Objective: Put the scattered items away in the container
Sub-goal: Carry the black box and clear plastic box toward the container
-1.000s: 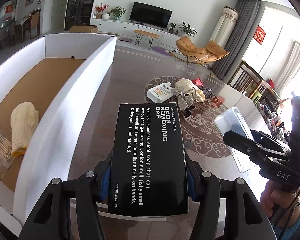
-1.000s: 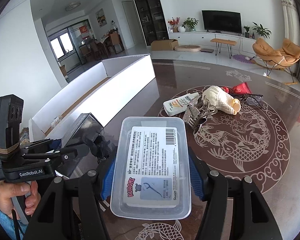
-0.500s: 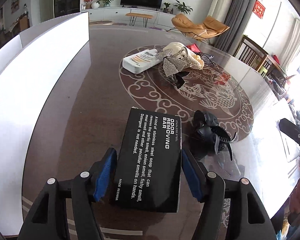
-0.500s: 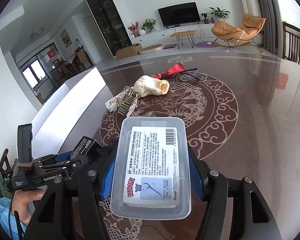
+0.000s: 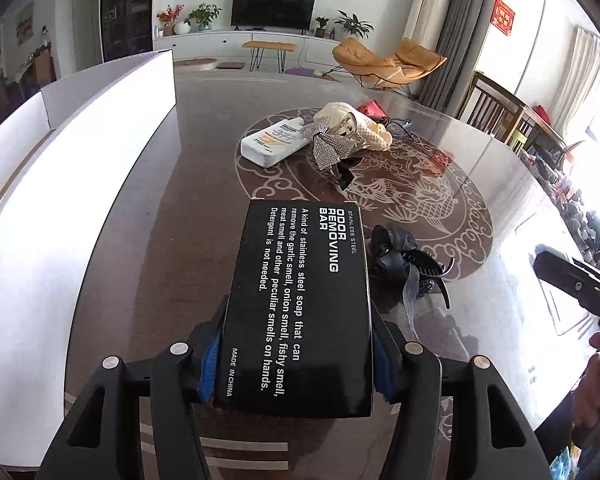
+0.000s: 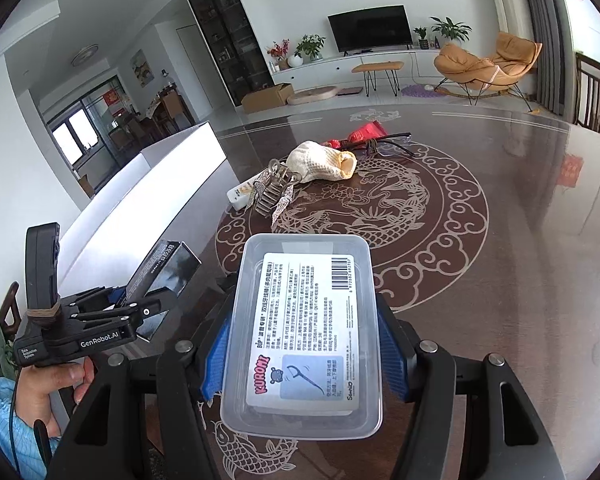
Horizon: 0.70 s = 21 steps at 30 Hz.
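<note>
In my left gripper point(image 5: 296, 356) I have the black box point(image 5: 300, 308), a flat rectangular carton with white lettering that reads "ODOR REMOVING BAR". The blue-padded fingers point(image 5: 210, 368) are closing on its two long sides, and the box lies between them, raised above the worktop point(image 5: 160, 240). From the right wrist view the same box point(image 6: 160, 276) shows tilted, its far end up, just beside the white container point(image 6: 148, 196).

My right gripper point(image 6: 302, 352) pinches the clear plastic case point(image 6: 304, 332), a shallow rounded tray with a white label carrying a barcode, small print and a pink "KUROMI" logo beside a drawing of a floss pick. The blue fingers point(image 6: 216, 354) press on both its long sides.

Just past the black box, a black hair claw point(image 5: 408, 264) with a gauzy bow lies on the dark patterned worktop. Further out, near the middle of the round dragon motif, sits a cluster: a white lotion bottle point(image 5: 272, 142) lying flat, a sparkly silver bow clip point(image 5: 332, 146) touching it, a cream knitted glove point(image 6: 324, 162), then a red packet point(image 6: 366, 132) and a pair of glasses point(image 6: 396, 140) behind it.

The white container's long wall point(image 5: 80, 184) runs along the left of the worktop.
</note>
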Motion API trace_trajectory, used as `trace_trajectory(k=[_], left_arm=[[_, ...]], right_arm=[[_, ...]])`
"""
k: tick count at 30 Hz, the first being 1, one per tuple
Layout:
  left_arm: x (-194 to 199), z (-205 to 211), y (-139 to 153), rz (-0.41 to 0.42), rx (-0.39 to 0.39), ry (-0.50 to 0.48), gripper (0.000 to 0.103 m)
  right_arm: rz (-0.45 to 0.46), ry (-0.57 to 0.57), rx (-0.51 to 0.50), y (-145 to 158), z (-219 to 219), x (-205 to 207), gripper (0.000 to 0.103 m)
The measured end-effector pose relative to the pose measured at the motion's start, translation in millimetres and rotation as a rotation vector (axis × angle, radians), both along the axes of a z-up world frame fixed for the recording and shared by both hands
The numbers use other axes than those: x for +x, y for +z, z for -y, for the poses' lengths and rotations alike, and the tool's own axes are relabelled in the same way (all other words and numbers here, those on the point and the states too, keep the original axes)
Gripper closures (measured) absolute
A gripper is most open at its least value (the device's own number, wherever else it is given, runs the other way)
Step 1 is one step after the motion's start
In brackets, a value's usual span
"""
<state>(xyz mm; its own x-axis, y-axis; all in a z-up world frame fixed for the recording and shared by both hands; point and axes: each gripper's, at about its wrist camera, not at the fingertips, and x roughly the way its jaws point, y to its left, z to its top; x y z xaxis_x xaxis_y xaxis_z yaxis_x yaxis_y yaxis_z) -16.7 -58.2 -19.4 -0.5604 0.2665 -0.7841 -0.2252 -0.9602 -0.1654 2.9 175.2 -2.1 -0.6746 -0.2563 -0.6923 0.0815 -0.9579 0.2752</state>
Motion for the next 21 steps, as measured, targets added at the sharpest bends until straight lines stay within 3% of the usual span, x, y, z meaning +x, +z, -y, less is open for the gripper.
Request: trace_trajectory(k=[3,6,12,17,21], left_arm=[[3.8,18.4,13.9,0.018,0.065,0.007,0.045],[6.3,55.7,49.1,-0.028,0.093,0.039,0.045],[-30.7,172.9,108.4,-0.103,-0.012,0.212,0.045],[-86.4,262.5,111.1,-0.051,-0.053,0.359,0.045],[-123.7,304.7,91.3,0.011,-0.055,0.425,0.045]], right_arm=[[0.024,0.057,0.015,-1.5,21.6,-12.6,0.04],[0.0,0.143,0.037,14.1,58.5,-33.4,0.04],[-0.114,0.359,0.015,76.8,171.8,-99.7,0.04],[-0.133,0.486,-0.001,108.1,280.5,-182.8,0.04],[-0.043,0.534,0.033,91.1,354.4,-252.5,0.04]])
